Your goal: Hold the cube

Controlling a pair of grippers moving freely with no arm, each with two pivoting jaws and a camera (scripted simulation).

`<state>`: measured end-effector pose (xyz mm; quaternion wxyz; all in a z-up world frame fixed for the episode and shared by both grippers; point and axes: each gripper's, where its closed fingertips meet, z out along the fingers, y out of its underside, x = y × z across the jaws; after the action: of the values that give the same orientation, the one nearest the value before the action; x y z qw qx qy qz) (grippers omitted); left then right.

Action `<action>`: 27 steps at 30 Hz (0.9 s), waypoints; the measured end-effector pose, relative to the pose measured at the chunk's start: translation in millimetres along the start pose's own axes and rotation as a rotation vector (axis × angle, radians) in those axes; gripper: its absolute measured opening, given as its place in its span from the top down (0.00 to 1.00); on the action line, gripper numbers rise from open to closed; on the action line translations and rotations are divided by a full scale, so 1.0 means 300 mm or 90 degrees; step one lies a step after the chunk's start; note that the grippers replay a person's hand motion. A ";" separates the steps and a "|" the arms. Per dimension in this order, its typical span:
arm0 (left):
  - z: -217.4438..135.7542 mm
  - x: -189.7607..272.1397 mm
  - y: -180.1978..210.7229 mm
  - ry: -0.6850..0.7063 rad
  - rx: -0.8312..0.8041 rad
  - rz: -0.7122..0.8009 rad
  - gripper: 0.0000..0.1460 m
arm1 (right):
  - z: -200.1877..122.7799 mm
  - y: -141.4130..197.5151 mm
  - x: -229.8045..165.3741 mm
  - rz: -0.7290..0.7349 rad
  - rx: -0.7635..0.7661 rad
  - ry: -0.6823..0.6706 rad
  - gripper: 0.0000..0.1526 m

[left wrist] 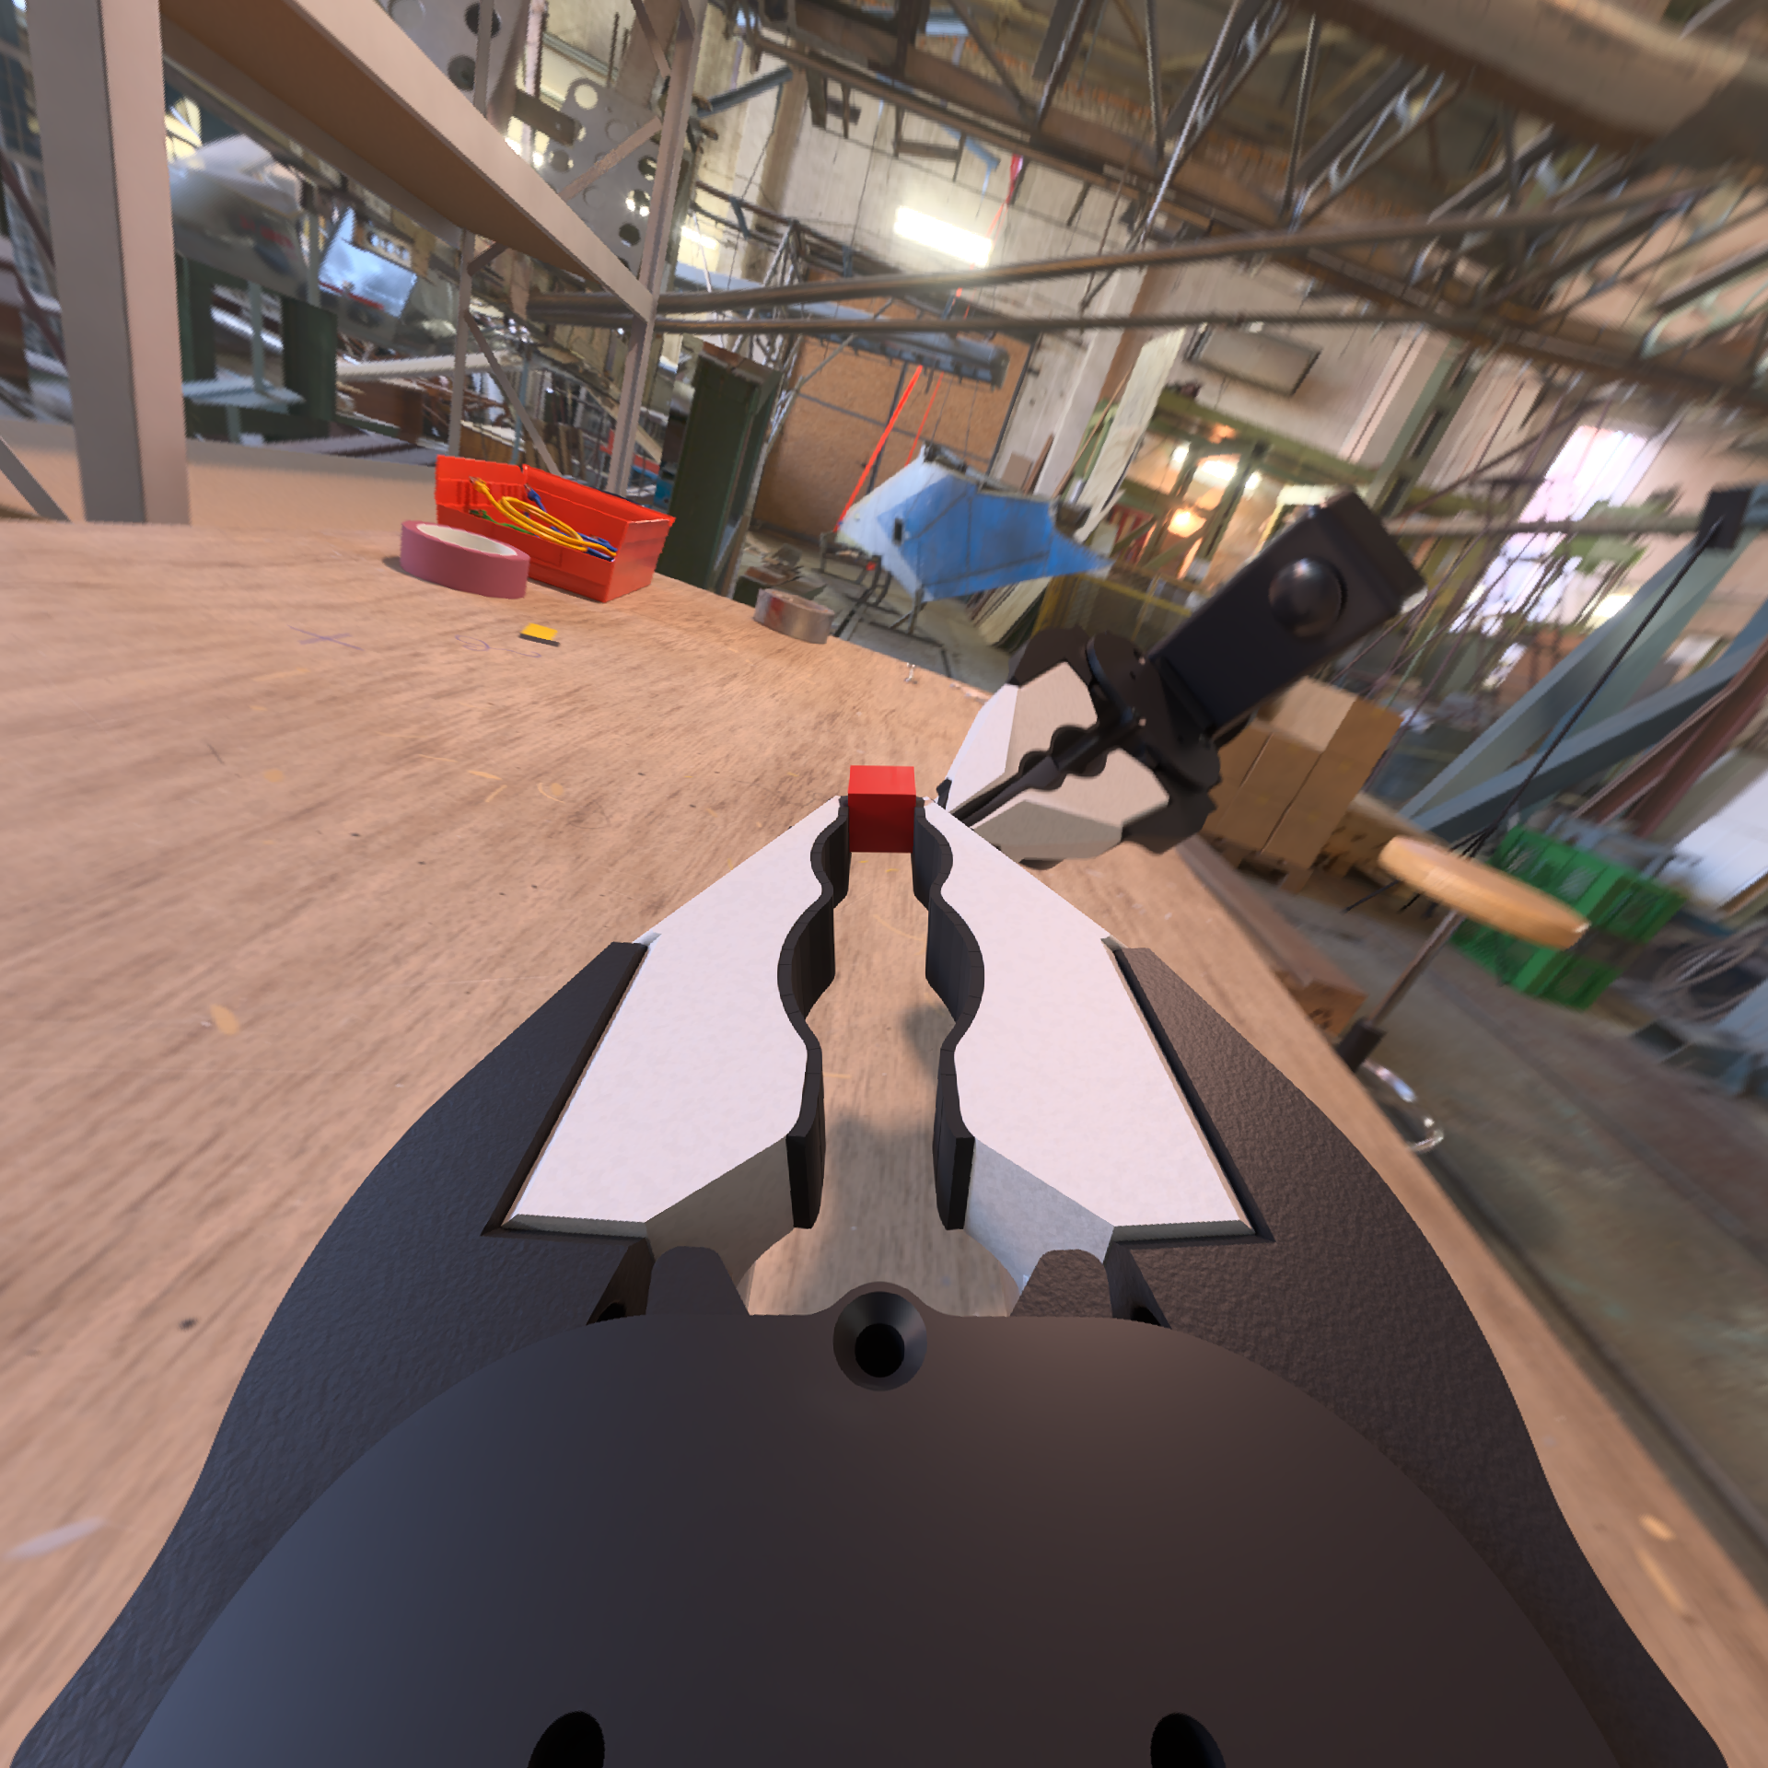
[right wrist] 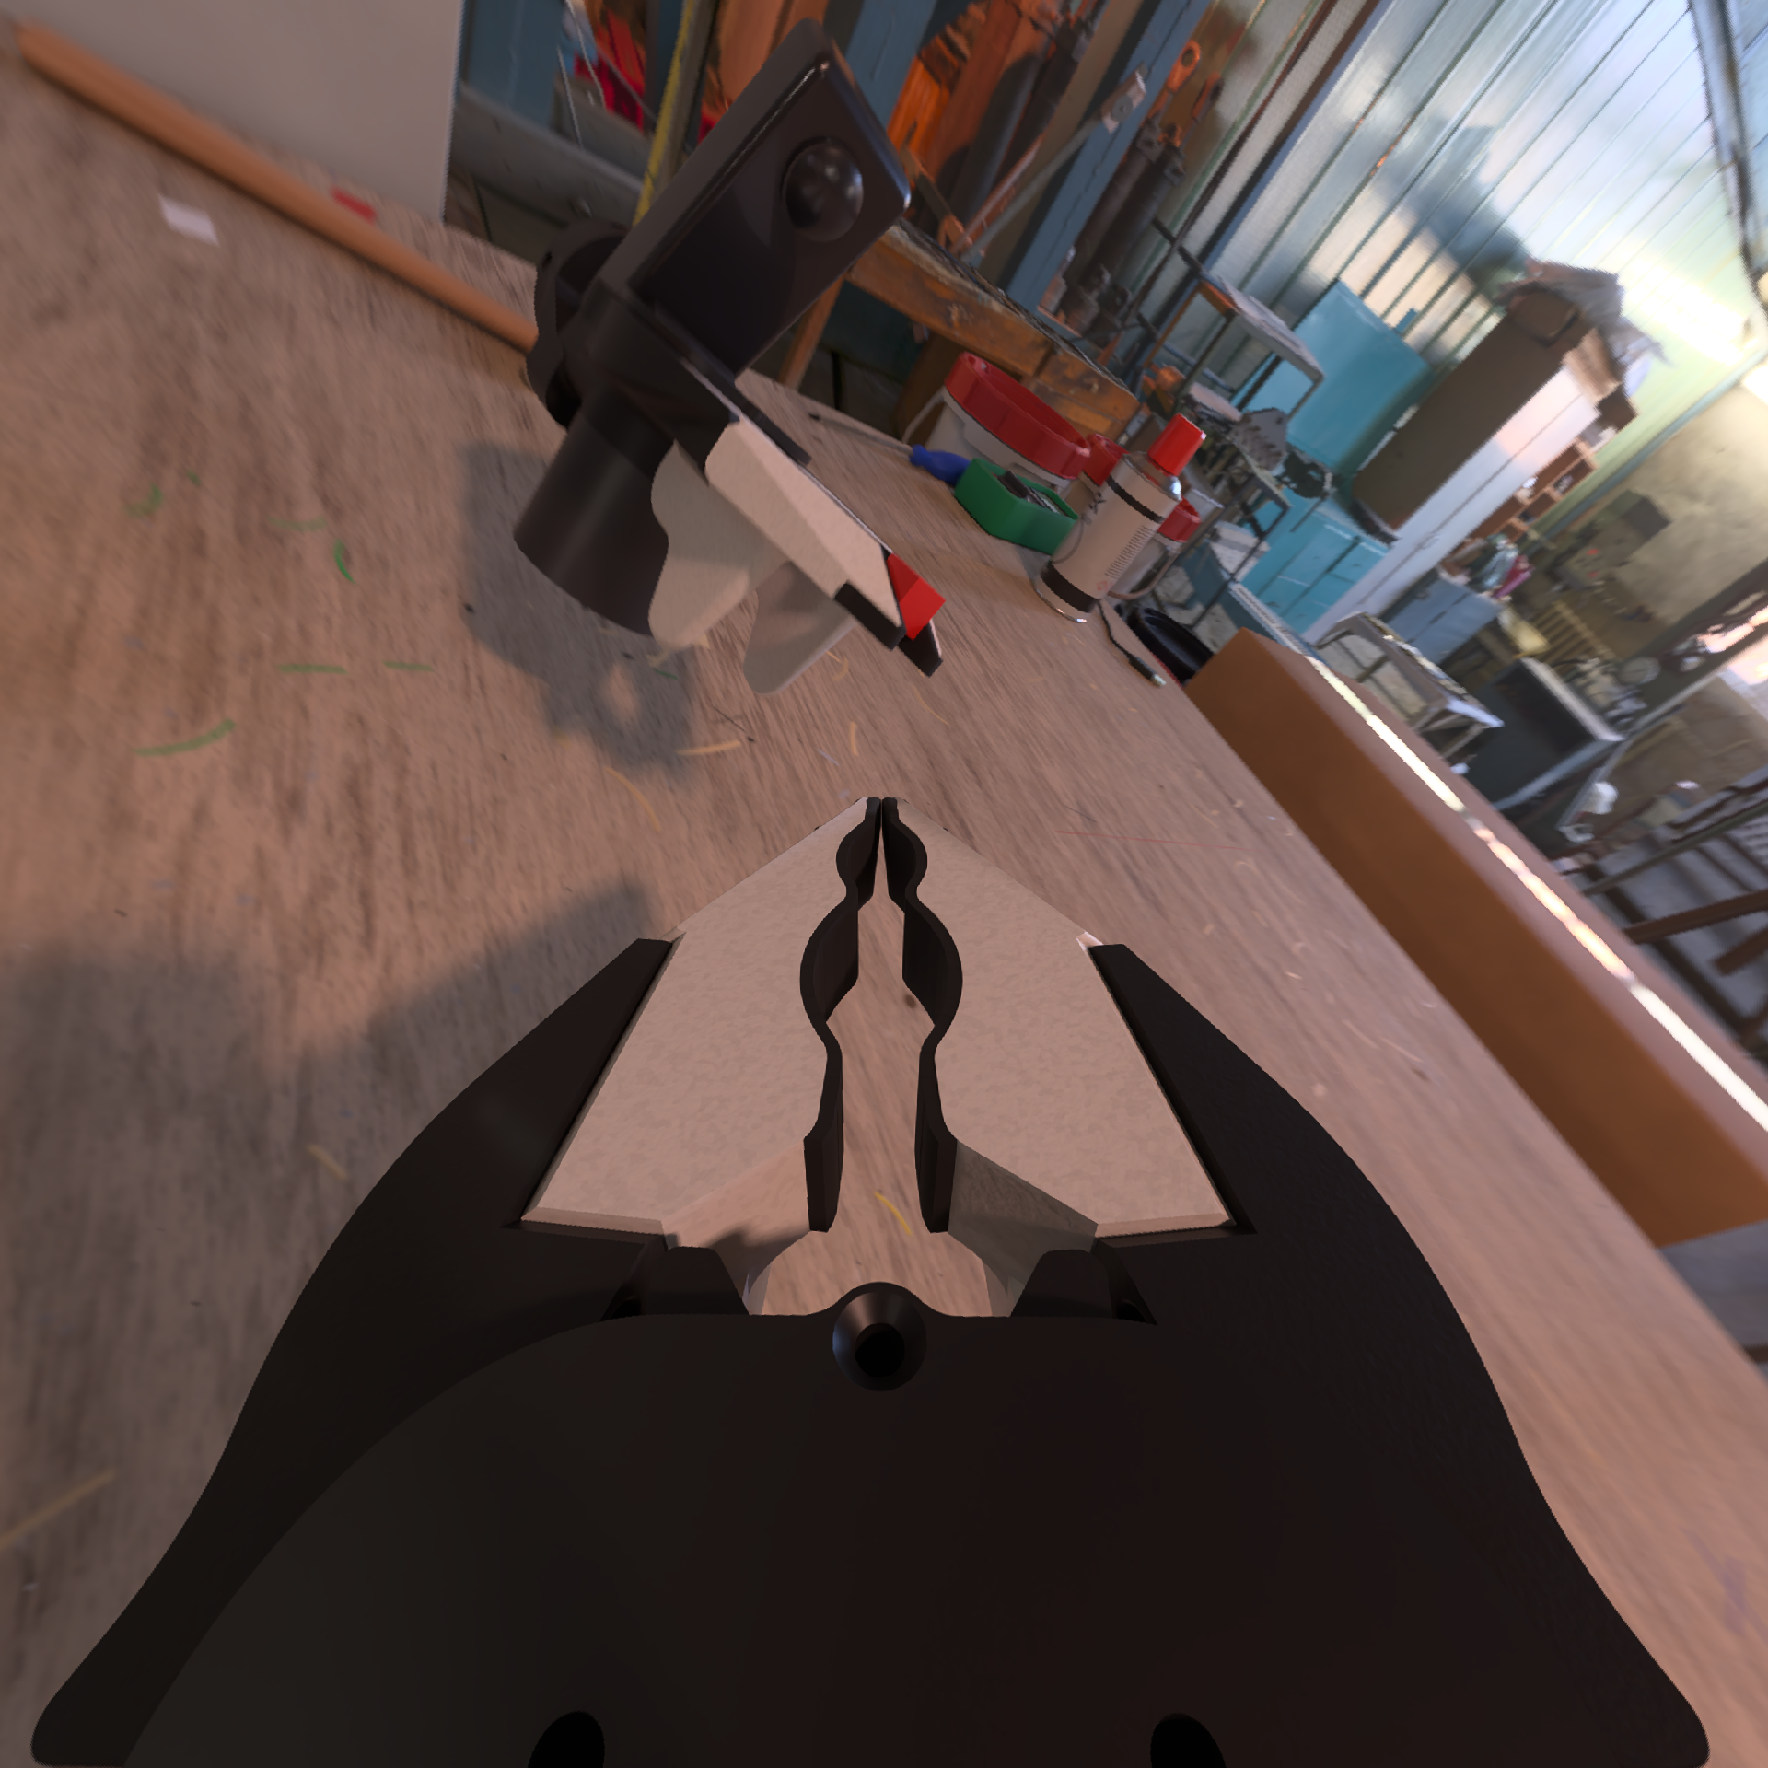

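Note:
A small red cube (left wrist: 881,808) sits between the fingertips of my left gripper (left wrist: 881,825), which is shut on it and holds it above the wooden table (left wrist: 287,861). In the right wrist view the same left gripper (right wrist: 909,622) shows farther off with the cube (right wrist: 914,595) at its tips, lifted over its shadow. My right gripper (right wrist: 880,808) is shut and empty, its tips touching, low over the table. It also shows in the left wrist view (left wrist: 957,799), just right of the cube and behind it.
A red bin (left wrist: 564,536) with wires, a pink tape roll (left wrist: 464,558) and a grey tape roll (left wrist: 794,612) lie at the far end. Red-capped cans (right wrist: 1119,517), a red-lidded tub (right wrist: 1005,421) and a green object (right wrist: 1014,497) stand near the table edge. A shelf post (left wrist: 115,287) rises at left.

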<state>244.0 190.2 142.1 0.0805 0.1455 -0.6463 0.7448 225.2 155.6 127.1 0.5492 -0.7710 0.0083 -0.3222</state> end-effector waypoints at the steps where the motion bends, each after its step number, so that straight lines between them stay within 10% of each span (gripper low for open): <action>1: -0.002 -0.005 -0.003 0.005 0.007 -0.024 0.92 | 0.002 0.007 0.001 -0.022 -0.011 0.010 1.00; 10: 0.001 -0.003 -0.006 0.074 0.042 -0.165 0.92 | 0.028 0.066 0.011 -0.049 -0.072 0.038 1.00; 27: 0.043 0.089 0.060 0.110 -0.038 -0.050 0.92 | 0.009 0.010 0.030 0.064 0.020 0.010 1.00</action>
<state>214.7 173.1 135.4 0.1694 0.1038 -0.6527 0.7311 234.5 153.3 128.4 0.5767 -0.7584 0.0461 -0.3002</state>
